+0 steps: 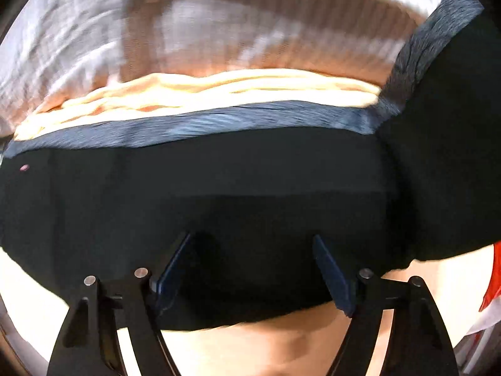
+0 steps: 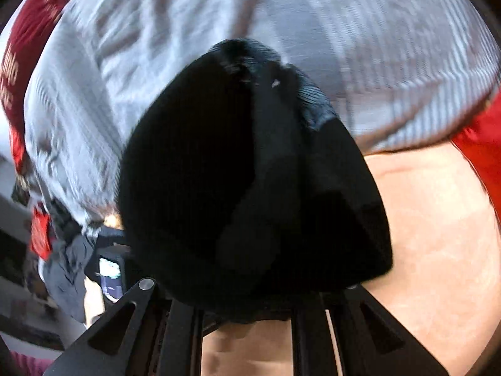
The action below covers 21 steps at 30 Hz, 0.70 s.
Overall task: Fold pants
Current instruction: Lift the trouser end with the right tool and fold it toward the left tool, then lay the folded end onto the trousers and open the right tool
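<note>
The black fabric pants with a grey-blue ribbed waistband (image 1: 219, 181) lie spread flat across the pale surface (image 1: 250, 344) in the left wrist view; in the right wrist view one bunched end (image 2: 250, 172) hangs lifted.

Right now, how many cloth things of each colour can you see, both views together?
Black: 1, the pants, shown in both views.
Cream: 1, a folded cloth.
Grey-white striped: 1, a bedsheet.
Red: at least 1, a fabric.
Total: 4.

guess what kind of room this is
Probably a bedroom, with the work done on a bed: black pants lie on a peach sheet, beside a rumpled striped duvet and other loose clothes.
</note>
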Tool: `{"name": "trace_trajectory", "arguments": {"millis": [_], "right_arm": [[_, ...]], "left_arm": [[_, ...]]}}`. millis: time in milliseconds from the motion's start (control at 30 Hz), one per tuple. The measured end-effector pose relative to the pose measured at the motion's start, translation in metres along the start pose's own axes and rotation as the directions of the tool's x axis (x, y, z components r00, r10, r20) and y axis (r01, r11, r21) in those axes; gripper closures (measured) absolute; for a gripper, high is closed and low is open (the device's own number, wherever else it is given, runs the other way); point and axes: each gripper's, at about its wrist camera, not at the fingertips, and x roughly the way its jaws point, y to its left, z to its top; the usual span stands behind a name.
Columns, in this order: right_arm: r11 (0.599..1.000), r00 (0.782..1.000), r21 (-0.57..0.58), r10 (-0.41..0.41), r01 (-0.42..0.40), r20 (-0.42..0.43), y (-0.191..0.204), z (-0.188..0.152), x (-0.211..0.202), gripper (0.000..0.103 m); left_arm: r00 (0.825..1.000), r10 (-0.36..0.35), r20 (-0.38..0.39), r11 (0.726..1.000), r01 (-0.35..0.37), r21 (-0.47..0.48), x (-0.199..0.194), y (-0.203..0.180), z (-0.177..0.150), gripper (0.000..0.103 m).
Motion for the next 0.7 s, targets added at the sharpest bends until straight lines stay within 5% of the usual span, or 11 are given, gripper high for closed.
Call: {"name": "trace_trajectory", "arguments": {"millis": [267,433,567,600,700], "right_arm": [[0.976,0.993,-0.200,-0.099,0.083,-0.071,0.103,-0.027,0.067,0.089],[0.916,0.957,-0.347,-0.260,0.201,-0.132,0.157,-0.068,0.136,0.088],[0.787,0.897,-0.506,-0.438,0.353,-0.055,0.192,-0.104,0.169,0.068],[0.750,0.887,-0.543,-0.462,0.377,-0.022,0.200,-0.112,0.168,0.054],[0.700,0.897,-0.614,-0.440,0.363,0.029,0.215,-0.134,0.150,0.043]], "left_arm": [[0.996,0.086,0.024,0.991,-0.083,-0.101,-0.027,0.103,-0.013,0.023],[0.990,0.139,0.003,0.974,-0.136,-0.180,-0.025,0.168,-0.021,0.023],[0.989,0.145,-0.023,0.961,-0.146,-0.234,-0.016,0.210,-0.031,0.023],[0.989,0.146,-0.026,0.958,-0.148,-0.244,-0.018,0.214,-0.035,0.023],[0.991,0.130,-0.026,0.956,-0.132,-0.262,-0.020,0.236,-0.042,0.023]]}}
